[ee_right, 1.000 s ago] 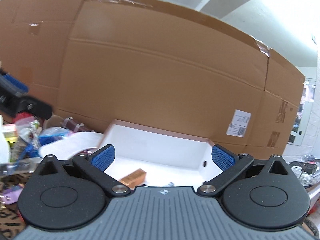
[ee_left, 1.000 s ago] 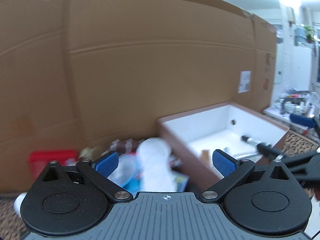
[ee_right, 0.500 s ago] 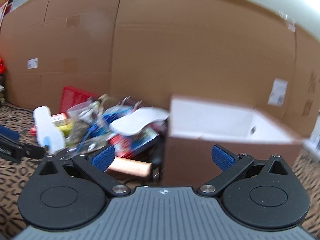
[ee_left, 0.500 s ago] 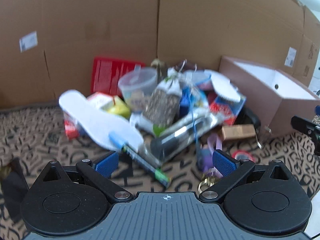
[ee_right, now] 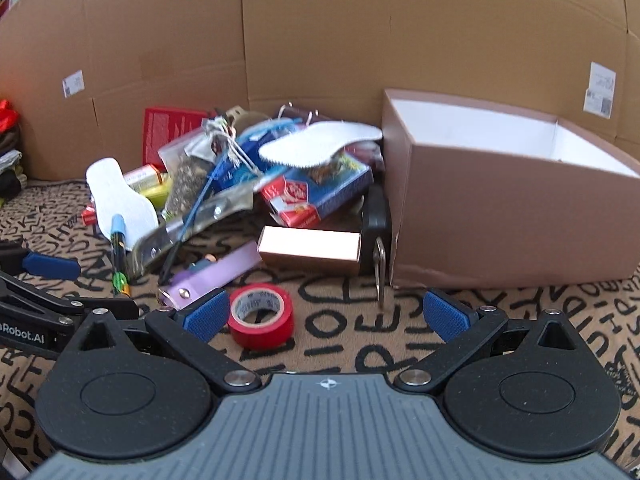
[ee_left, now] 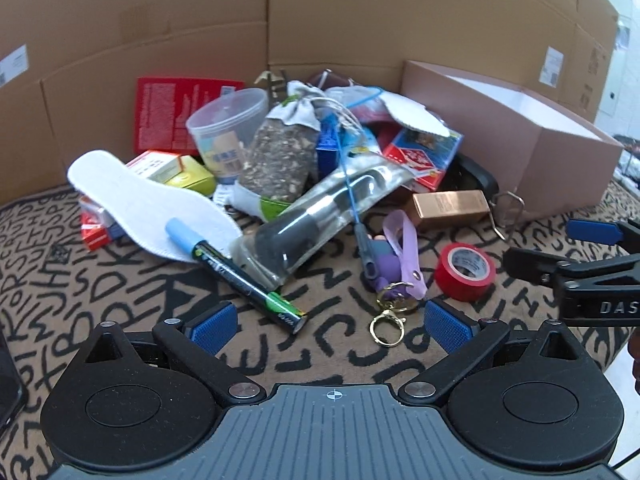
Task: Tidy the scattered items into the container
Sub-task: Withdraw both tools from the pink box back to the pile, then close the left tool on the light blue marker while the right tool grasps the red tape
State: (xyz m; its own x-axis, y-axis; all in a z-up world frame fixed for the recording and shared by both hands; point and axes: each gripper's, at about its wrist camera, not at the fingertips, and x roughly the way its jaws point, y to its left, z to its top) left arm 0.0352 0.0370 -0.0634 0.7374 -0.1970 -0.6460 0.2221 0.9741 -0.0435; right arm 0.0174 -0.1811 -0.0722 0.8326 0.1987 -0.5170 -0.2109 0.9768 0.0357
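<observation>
A pile of scattered items lies on the patterned rug: a white insole [ee_left: 136, 196], a marker pen [ee_left: 236, 276], a bagged black brush [ee_left: 320, 216], a copper box [ee_left: 450, 210], a purple keychain strap [ee_left: 404, 256] and a red tape roll [ee_left: 464, 266], which also shows in the right wrist view [ee_right: 262, 316]. The brown open box [ee_right: 508, 208] stands right of the pile. My left gripper [ee_left: 330, 326] is open and empty, low before the pen and keychain. My right gripper [ee_right: 326, 314] is open and empty, just behind the tape roll.
A cardboard wall [ee_right: 320, 40] closes the back. A clear plastic tub [ee_left: 228, 132], a red booklet [ee_left: 176, 112], a grit-filled pouch [ee_left: 280, 156] and card packs [ee_right: 320, 192] crowd the pile. A black object [ee_right: 374, 216] lies against the box's left wall.
Both grippers have pulled back from over the box and tilted down; the views now face the pile on the rug from low in front. Both stay open.
</observation>
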